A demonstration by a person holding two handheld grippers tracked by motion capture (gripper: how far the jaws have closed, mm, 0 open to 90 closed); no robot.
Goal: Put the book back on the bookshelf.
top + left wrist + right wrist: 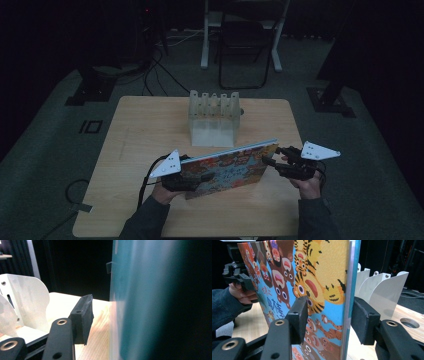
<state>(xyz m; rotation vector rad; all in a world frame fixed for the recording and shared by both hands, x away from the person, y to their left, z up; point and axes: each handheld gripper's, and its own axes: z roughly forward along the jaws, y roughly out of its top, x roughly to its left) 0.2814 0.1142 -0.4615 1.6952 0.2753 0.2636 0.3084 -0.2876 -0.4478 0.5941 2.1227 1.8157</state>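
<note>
Overhead view; two close book [227,167] views

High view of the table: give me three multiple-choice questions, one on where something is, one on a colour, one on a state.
1. Where is the rack?
A. Beyond the book, at the far middle of the table
B. On the floor
C. At the table's near left corner

2. What colour is the rack?
A. Red
B. White
C. Black

3. How is the book?
A. Flat and closed
B. Up on edge, cover toward the person
C. Lying open

Answers:
1 A: the rack stands on the table behind the book.
2 B: its dividers look pale white.
3 B: the book's top edge is raised, between the left gripper and the right gripper.
</note>
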